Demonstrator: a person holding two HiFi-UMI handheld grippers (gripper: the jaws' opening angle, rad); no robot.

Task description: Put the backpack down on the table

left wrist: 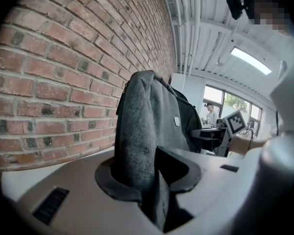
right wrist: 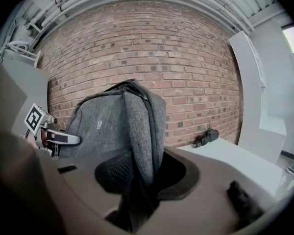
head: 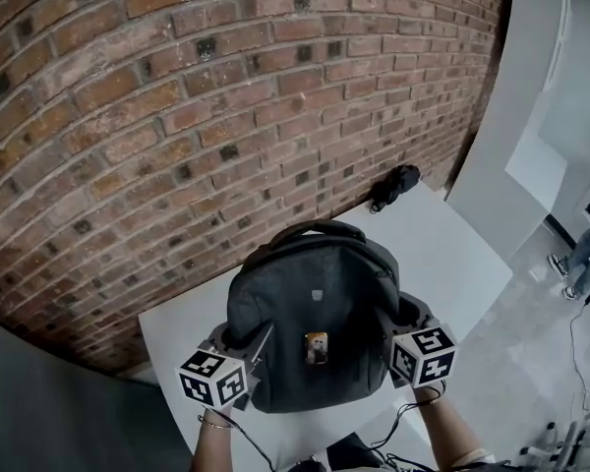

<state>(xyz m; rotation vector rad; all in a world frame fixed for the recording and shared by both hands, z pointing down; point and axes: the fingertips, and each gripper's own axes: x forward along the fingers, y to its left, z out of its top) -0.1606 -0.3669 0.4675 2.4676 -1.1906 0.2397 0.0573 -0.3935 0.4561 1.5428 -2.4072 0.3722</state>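
a: where's the backpack right now?
b: the grey backpack [head: 315,313] is upright over the near end of the white table [head: 452,254], top handle uppermost, with the brick wall [head: 177,116] behind it.
a: who's got it?
b: both. the left gripper [head: 238,350] pinches a fold on the bag's left side and the right gripper [head: 398,323] a fold on its right side. in each gripper view the fingers [left wrist: 110,182] are clamped on grey fabric, with cloth bunched right between them.
a: is it down yet?
b: i can't tell whether its base touches the table, because the bag's own body hides that in the head view. i'd judge it nearly there: it's over the table and squared up (the small black object [head: 393,187] by the wall is well apart, so nothing's in the way).
a: so what's left?
b: settle the base on the table, check it sits without tipping, then let both sides go.
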